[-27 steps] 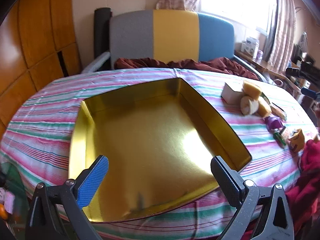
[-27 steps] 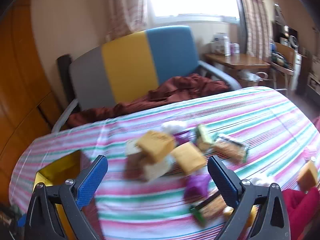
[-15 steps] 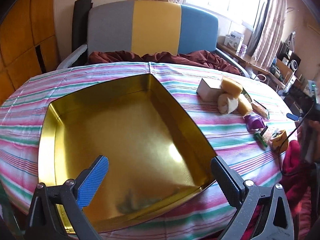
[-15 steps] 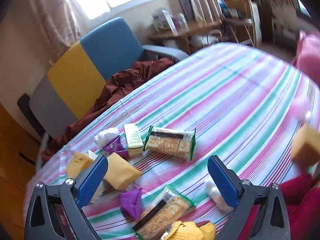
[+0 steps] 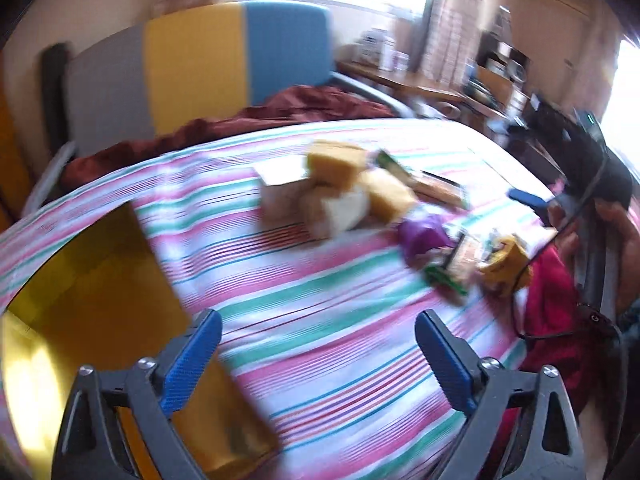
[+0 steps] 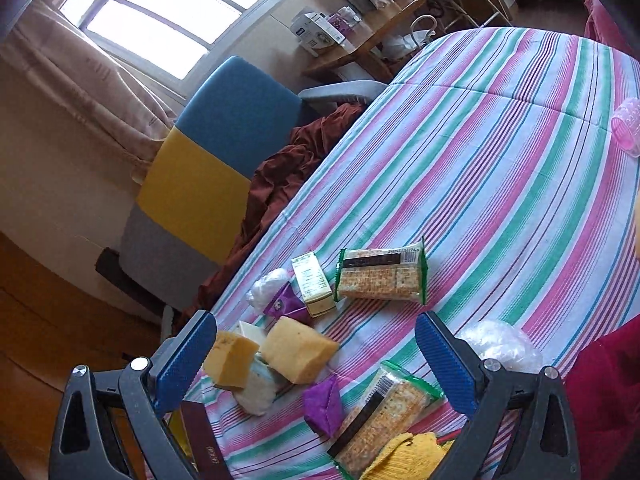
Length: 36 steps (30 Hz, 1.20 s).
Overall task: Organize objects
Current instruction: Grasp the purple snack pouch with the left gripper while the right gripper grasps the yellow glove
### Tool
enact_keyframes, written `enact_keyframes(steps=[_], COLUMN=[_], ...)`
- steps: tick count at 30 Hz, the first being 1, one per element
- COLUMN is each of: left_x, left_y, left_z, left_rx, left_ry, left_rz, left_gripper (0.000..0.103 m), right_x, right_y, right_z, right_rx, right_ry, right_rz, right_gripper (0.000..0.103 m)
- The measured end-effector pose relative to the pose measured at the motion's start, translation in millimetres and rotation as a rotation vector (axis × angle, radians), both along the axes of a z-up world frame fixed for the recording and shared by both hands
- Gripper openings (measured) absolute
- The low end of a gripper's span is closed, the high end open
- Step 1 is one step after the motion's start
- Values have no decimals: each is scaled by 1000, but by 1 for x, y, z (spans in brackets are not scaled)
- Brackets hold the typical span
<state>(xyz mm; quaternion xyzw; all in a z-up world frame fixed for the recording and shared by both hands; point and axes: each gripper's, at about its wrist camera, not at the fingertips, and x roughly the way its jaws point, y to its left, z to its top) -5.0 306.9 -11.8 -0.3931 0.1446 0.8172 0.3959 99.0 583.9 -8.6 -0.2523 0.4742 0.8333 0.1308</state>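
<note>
A gold tin tray [image 5: 80,300] lies at the left of the striped table. My left gripper [image 5: 318,356] is open above the cloth beside the tray's right wall, holding nothing. A blurred pile of yellow sponges [image 5: 340,164], a white box [image 5: 280,192], a purple packet [image 5: 422,234] and cracker packs lies farther right. My right gripper [image 6: 316,356] is open over that pile: yellow sponges [image 6: 298,354], a purple packet [image 6: 324,404], a cracker pack [image 6: 380,424] below it and another [image 6: 380,278] farther off. Seen from the left, the right gripper [image 5: 528,200] is held by a hand.
A grey, yellow and blue chair [image 6: 216,168] with a dark red cloth [image 6: 288,172] stands behind the table. A pink plastic thing [image 6: 628,132] sits near the table's right edge. A clear plastic wrap [image 6: 500,344] and a yellow cloth [image 6: 408,456] lie near me; a red garment [image 6: 604,392] is at lower right.
The left view has swung right, so the tray has slid to the left edge and the pile is nearer the middle. The right view has rolled and come closer to the pile.
</note>
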Motion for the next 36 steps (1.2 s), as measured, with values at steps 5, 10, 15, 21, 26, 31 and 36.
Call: enact_keyframes(steps=[5, 10, 15, 21, 26, 31, 36], left_x=[10, -2, -17, -30, -33, -22, -8], left_y=[53, 91, 124, 158, 172, 152, 113], left_z=[-15, -26, -32, -55, -73, -72, -71], left_rx=[-32, -5, 41, 20, 8, 7, -12], left_ry=[-12, -134, -199, -235, -242, -189, -135], left_rz=[-135, -160, -131, -103, -116, -128, -112], left_gripper=[82, 78, 80, 79, 55, 47, 47], right_x=[-3, -6, -6, -6, -11, -11, -13], right_y=[1, -2, -2, -2, -7, -9, -10], right_z=[-3, -3, -3, -3, -1, -2, -3], right_rx=[-35, -31, -29, -42, -14, -7, 3], right_ry=[1, 1, 7, 16, 1, -13, -33], right_rz=[19, 53, 65, 70, 93, 102, 102], right_gripper=[102, 102, 102, 102, 102, 96, 96])
